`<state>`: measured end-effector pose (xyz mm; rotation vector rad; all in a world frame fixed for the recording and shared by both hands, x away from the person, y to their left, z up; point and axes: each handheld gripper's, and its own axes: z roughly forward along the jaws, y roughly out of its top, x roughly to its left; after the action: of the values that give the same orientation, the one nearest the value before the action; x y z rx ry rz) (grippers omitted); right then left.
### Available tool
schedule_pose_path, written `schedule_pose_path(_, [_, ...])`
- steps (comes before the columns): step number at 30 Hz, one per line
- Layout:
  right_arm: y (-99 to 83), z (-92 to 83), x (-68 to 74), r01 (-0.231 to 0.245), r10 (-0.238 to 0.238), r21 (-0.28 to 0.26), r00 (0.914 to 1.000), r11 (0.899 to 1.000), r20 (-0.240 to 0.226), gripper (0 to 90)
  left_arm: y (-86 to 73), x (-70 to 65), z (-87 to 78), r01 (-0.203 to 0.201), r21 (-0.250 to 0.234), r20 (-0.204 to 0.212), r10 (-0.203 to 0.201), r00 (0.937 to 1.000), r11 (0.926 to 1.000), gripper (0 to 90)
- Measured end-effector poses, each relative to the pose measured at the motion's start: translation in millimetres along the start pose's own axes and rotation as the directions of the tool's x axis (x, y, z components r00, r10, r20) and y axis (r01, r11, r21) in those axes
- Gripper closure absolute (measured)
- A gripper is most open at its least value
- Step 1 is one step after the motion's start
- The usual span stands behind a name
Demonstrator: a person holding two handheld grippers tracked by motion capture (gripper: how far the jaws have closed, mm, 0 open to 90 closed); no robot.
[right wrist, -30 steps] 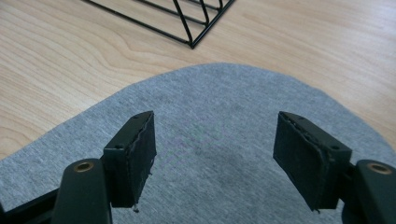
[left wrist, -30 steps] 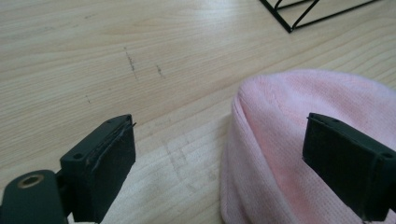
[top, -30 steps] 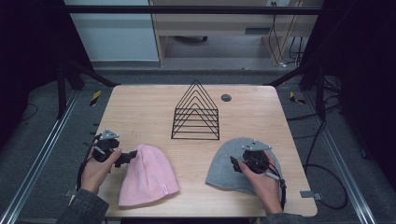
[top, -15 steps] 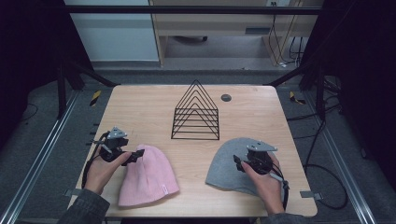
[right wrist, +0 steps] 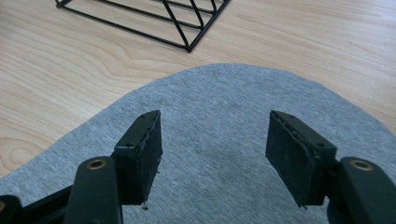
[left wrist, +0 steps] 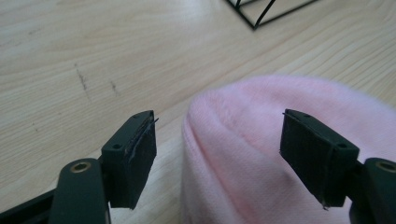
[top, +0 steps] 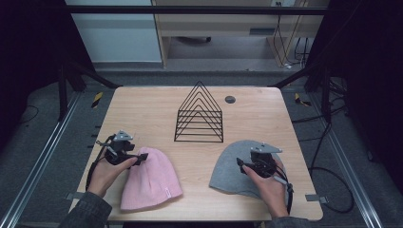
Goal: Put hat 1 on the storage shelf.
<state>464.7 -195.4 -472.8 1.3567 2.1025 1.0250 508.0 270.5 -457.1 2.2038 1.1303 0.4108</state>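
Left gripper [top: 139, 157]: held in the left hand [top: 107, 173] at the near left of the table [top: 142, 102]. Its tips are at the top left edge of the pink hat [top: 149, 183]. In the left gripper view the left gripper [left wrist: 217, 149] has its jaws apart, with the rounded crown of the pink hat [left wrist: 252, 154] between them. One jaw stands over bare wood beside the hat; the other stands over the knit. The pads do not press the fabric. The jaws have just been closing.

Right gripper [top: 241, 166]: held in the right hand [top: 271, 183] at the near right of the table. It sits over the grey hat [top: 228, 168]. In the right gripper view the right gripper [right wrist: 215, 149] has its jaws apart above the flat fabric of the grey hat [right wrist: 224, 102]. Nothing is clamped between the pads. The jaws have just been closing.

Hats: both lie flat on the table near the front edge, well apart. The pink hat is at the left with its crown toward the left gripper. The grey hat is at the right.

Rack [top: 200, 114]: a black wire rack with triangular frames. It stands upright at mid-table, beyond the two hats and between them. One corner of the rack [right wrist: 187, 28] shows just beyond the grey hat in the right gripper view.

Disc [top: 230, 99]: a small dark round disc on the table, just right of the rack's peak, toward the far edge.
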Motion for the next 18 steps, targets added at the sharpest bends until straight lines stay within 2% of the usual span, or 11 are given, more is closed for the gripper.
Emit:
schedule_pose_path(1, [0.2, 0.2, 0.3, -0.001, 0.001, 0.001, 1.0000, 1.000, 0.000, 35.7, -1.5, 0.5, 4.1, 0.000, 0.021, -0.002, 0.001, 1.0000, 0.9998, 26.0])
schedule_pose_path(4, [0.6, 1.3, 0.5, 0.002, -0.002, 0.003, 1.0000, 1.000, 0.000, 35.2, -3.7, 2.1, 10.0, 0.011, 0.031, 0.020, -0.012, 0.9997, 0.9995, 26.7])
schedule_pose_path(7, [0.6, 2.8, 1.6, 0.005, -0.005, 0.014, 1.0000, 1.000, -0.002, 33.8, -4.4, 0.9, 16.9, -0.007, 0.062, 0.047, 0.004, 0.9989, 0.9980, 27.4])
schedule_pose_path(8, [0.2, 3.5, 2.3, 0.007, -0.007, 0.023, 1.0000, 1.000, -0.002, 33.1, -5.1, 0.1, 19.2, -0.010, 0.074, 0.063, 0.005, 0.9980, 0.9972, 28.4])
schedule_pose_path(9, [0.2, 3.9, 2.2, 0.015, -0.015, 0.024, 0.9999, 1.000, -0.001, 32.8, -6.8, -1.5, 22.0, -0.030, 0.096, 0.087, 0.022, 0.9960, 0.9949, 30.9])
schedule_pose_path(11, [0.3, 3.9, 3.0, 0.010, -0.010, 0.027, 0.9999, 1.000, -0.001, 32.7, -6.6, -2.2, 21.7, -0.039, 0.098, 0.102, 0.029, 0.9944, 0.9945, 34.0])
schedule_pose_path(13, [0.7, 3.8, 3.1, 0.020, -0.020, 0.027, 0.9998, 0.999, 0.003, 32.3, -6.5, -2.2, 21.3, -0.039, 0.103, 0.113, 0.028, 0.9932, 0.9940, 43.4])
schedule_pose_path(14, [0.7, 3.8, 3.1, 0.021, -0.021, 0.026, 0.9998, 0.999, 0.003, 32.2, -7.0, -1.9, 21.4, -0.036, 0.102, 0.126, 0.023, 0.9917, 0.9942, 43.4])
schedule_pose_path(15, [0.7, 3.9, 3.2, 0.023, -0.023, 0.027, 0.9997, 0.999, 0.004, 31.9, -7.3, -1.5, 21.1, -0.032, 0.104, 0.130, 0.019, 0.9914, 0.9941, 51.4])
schedule_pose_path(16, [0.7, 3.9, 3.2, 0.023, -0.023, 0.027, 0.9997, 0.999, 0.004, 31.9, -7.6, -1.7, 20.8, -0.030, 0.103, 0.130, 0.016, 0.9913, 0.9942, 51.4])
schedule_pose_path(18, [0.8, 3.7, 3.2, 0.026, -0.026, 0.025, 0.9996, 0.999, 0.006, 31.7, -7.5, -2.4, 19.5, -0.034, 0.101, 0.142, 0.019, 0.9897, 0.9943, 59.6])
